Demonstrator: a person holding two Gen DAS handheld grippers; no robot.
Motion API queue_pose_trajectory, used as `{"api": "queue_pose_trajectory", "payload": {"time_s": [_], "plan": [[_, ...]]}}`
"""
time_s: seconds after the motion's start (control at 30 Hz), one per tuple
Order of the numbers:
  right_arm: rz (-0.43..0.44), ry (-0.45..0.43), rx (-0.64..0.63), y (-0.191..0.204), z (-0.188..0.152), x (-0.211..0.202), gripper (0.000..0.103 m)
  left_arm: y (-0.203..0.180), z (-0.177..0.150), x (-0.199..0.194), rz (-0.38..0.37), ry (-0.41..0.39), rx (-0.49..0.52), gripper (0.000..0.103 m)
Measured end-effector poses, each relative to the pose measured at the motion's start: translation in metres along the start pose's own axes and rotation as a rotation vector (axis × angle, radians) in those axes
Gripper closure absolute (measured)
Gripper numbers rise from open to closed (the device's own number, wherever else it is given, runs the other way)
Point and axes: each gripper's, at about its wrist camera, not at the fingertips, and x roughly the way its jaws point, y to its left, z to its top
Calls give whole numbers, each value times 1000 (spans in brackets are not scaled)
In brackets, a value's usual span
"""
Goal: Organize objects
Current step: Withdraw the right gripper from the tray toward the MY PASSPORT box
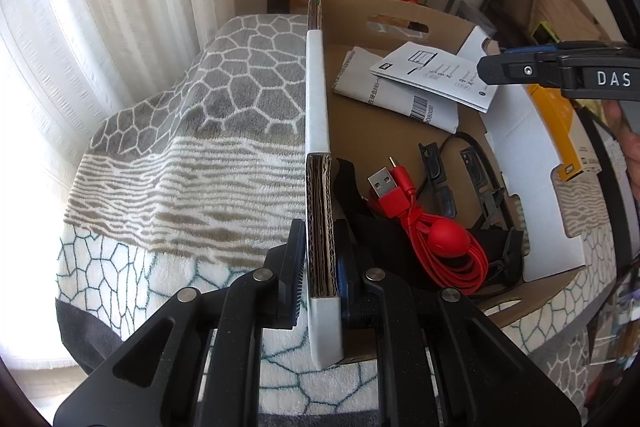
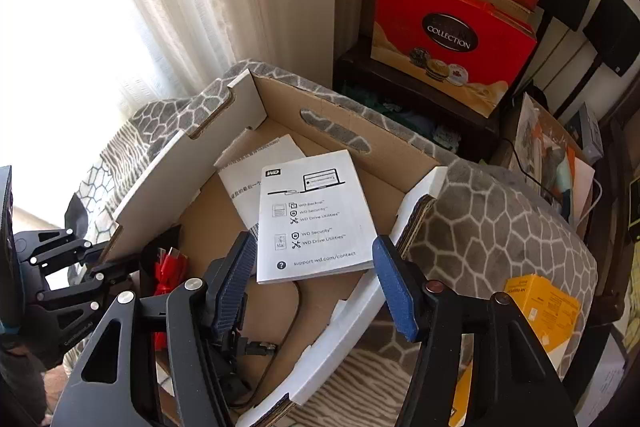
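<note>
An open cardboard box (image 1: 318,99) with white outer walls sits on a patterned blanket. My left gripper (image 1: 318,267) is shut on the box's left wall; it also shows in the right wrist view (image 2: 116,263). Inside lie a WD booklet (image 2: 314,215), a folded paper sheet (image 1: 384,93), a coiled red USB cable (image 1: 432,227) and black straps and clips (image 1: 476,183). My right gripper (image 2: 316,283) is open and empty, hovering above the box over the booklet's near edge; it shows from the side in the left wrist view (image 1: 486,69).
A yellow box (image 2: 540,307) lies on the blanket (image 2: 500,227) right of the cardboard box. Red gift bags (image 2: 452,39) stand on a dark stand behind. White curtains (image 1: 100,27) hang at the left. Cluttered papers sit at the far right.
</note>
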Motion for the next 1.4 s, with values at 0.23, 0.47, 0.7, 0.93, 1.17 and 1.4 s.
{"api": "queue_pose_trajectory", "payload": {"time_s": [0.23,0.47,0.7,0.93,1.17,1.4], "plan": [[-15,-28,33,-8,6,14,41,4,1,0,-2,-2,-1,91],[30,21,92,-10,10,37,39,6,1,-2,-5,-4,-4,91],[41,3,86,-7,7,23,38,4,1,-4,-2,-5,-1,91],[11,-56,71,-8,0,-5,38,3,2,-7,1,-12,-7,91],[8,-116,86,-7,-15,-35,35,0,2,-10,25,-16,4,91],[-18,-141,88,-12,-34,-57,32,0,2,-16,34,-25,2,91]]}}
